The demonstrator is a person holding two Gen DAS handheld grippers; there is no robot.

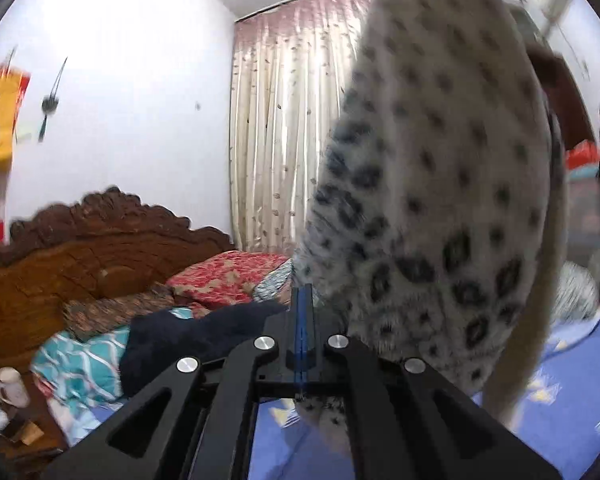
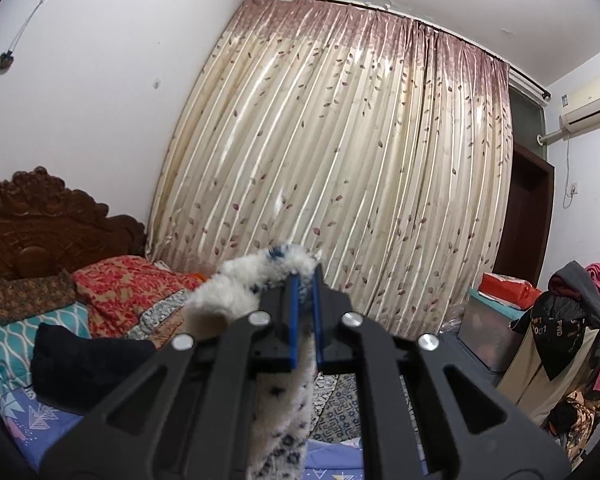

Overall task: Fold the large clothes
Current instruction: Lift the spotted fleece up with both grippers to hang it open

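Holding fleece [image 1: 432,184] in the air with both claws, no fold made yet as far as I can judge.

Left claw [image 1: 303,336], bottom centre of left view: blue pads pressed together, spotted fleece emerging just below and ballooning up the right half of the frame, blurred; looks clamped on an edge, though the bite itself is partly hidden. Right claw [image 2: 305,320], bottom centre of right view: pads slightly apart with a fluffy edge of the fleece [image 2: 260,280] pinched between them, rest hanging down out the bottom. Garment is off the bed [image 1: 572,408], whose blue sheet shows lower right. Dark cloth [image 2: 84,364] lies lower left, untouched. Done: pick-up and lift. Left: spread flat on bed, fold, stack. Judged early stage.
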